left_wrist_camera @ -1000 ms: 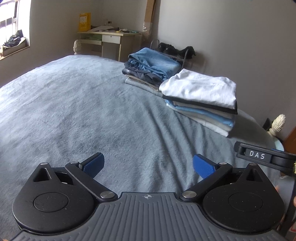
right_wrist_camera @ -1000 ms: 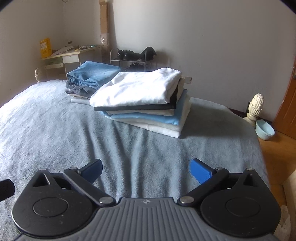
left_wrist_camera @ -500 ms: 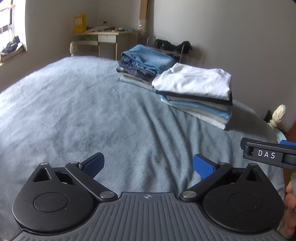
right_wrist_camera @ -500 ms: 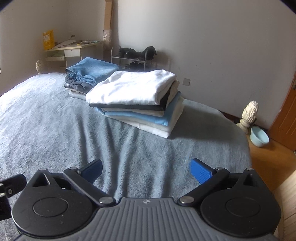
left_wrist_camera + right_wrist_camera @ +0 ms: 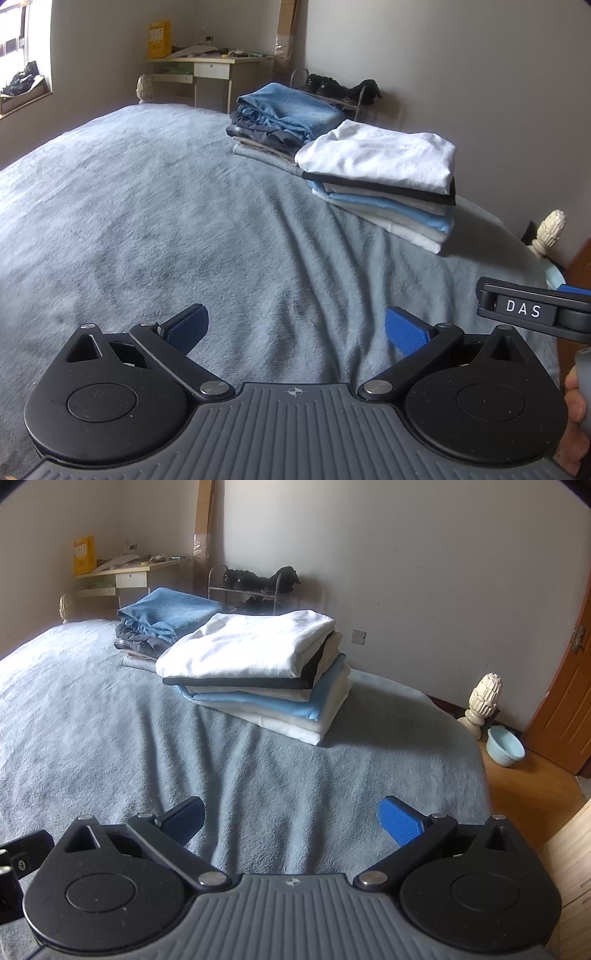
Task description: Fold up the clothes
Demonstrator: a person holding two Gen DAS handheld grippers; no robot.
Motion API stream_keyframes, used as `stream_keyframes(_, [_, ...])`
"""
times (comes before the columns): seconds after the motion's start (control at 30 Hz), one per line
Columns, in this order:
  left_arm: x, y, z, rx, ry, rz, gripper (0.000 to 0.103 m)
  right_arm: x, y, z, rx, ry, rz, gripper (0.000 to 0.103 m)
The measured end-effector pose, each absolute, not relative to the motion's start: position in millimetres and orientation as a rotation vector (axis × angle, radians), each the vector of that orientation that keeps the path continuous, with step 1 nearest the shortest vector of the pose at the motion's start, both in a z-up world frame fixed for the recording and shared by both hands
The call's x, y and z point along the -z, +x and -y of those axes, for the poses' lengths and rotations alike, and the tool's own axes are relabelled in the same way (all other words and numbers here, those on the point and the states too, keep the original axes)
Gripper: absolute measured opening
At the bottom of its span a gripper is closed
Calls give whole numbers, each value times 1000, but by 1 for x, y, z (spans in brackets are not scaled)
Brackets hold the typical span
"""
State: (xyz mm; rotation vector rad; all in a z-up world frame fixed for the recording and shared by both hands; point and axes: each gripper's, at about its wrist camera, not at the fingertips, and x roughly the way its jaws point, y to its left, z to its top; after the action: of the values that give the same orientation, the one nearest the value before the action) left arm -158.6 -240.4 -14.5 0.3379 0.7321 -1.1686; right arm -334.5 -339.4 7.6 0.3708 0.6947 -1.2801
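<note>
Two grippers hover low over a bed covered by a grey-blue blanket (image 5: 155, 206). The left gripper (image 5: 295, 328) has its two blue-padded fingers (image 5: 188, 326) spread wide, released, with nothing between them and only blanket beneath. The right gripper (image 5: 291, 818) matches it: two blue-padded fingers (image 5: 399, 825) spread wide, holding nothing. In the left wrist view, part of the right gripper appears at the right edge as a black bar lettered "DAS", with a person's hand (image 5: 576, 406) on its handle just below.

Beyond the grippers, two stacks of folded clothes rest on the far right part of the bed, touching or nearly touching each other. The nearer stack (image 5: 266, 679) shows about six layers: a white garment (image 5: 243, 646) on top, a black one under it, then cream, light blue and white layers. The farther stack (image 5: 159, 627) is topped by a blue garment, with dark and pale items beneath; their count cannot be told.

Past the bed, one metal shoe rack (image 5: 251, 587) with dark shoes stands against the wall, and one desk (image 5: 125, 576) in the corner carries a yellow box (image 5: 84, 554) and papers. A tall cardboard piece (image 5: 203, 528) leans in the corner. On the floor at right are one cream finial-shaped ornament (image 5: 482, 701) and one pale blue bowl (image 5: 504, 746), beside an orange-brown door (image 5: 569, 701). A second ornament (image 5: 144, 88) stands near the desk.
</note>
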Motion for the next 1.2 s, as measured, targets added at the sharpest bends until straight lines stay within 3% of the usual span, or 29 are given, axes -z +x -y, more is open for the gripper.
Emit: stream_keyframes(1.2, [8,-178,240,1174,364,-696,103,-10,-349,337,1300,355,-682,103])
